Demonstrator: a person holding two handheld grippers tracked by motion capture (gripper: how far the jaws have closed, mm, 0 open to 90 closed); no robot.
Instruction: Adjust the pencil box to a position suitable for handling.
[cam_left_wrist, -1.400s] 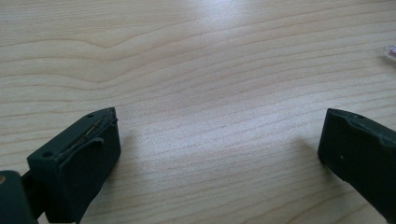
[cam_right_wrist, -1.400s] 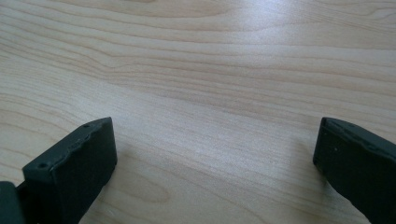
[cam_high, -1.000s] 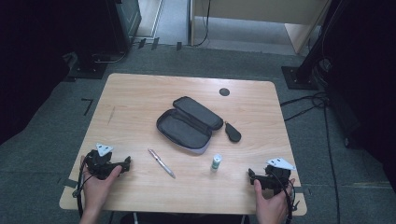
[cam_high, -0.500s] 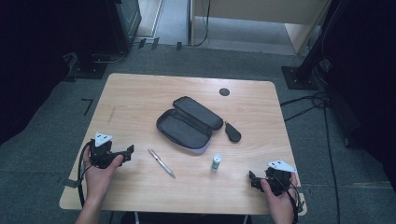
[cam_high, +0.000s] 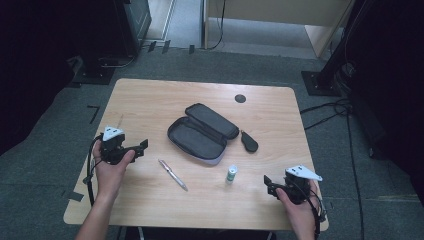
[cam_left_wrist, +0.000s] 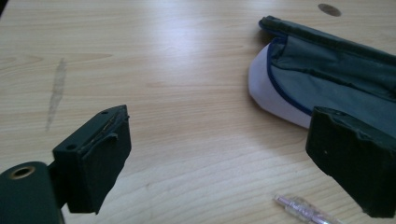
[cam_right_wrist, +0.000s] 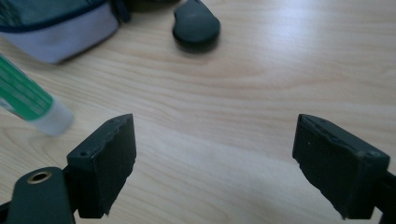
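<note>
On the worktop an open case lies mid-table, with a pen just in front of it and a small tube standing to the right. The left claw is released near the left edge, holding nothing. The right claw is released near the front right corner, also holding nothing.

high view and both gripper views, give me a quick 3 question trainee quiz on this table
1. True or false: the pencil case lies zipped shut.
2. Which lies nearest the right gripper? A) pen B) glue stick C) black pouch
3. Fill in: both grippers' fingers stand ___ with nothing between them.

Key: 1 false, it lies open. 2 B. 3 open; the left gripper too.
</note>
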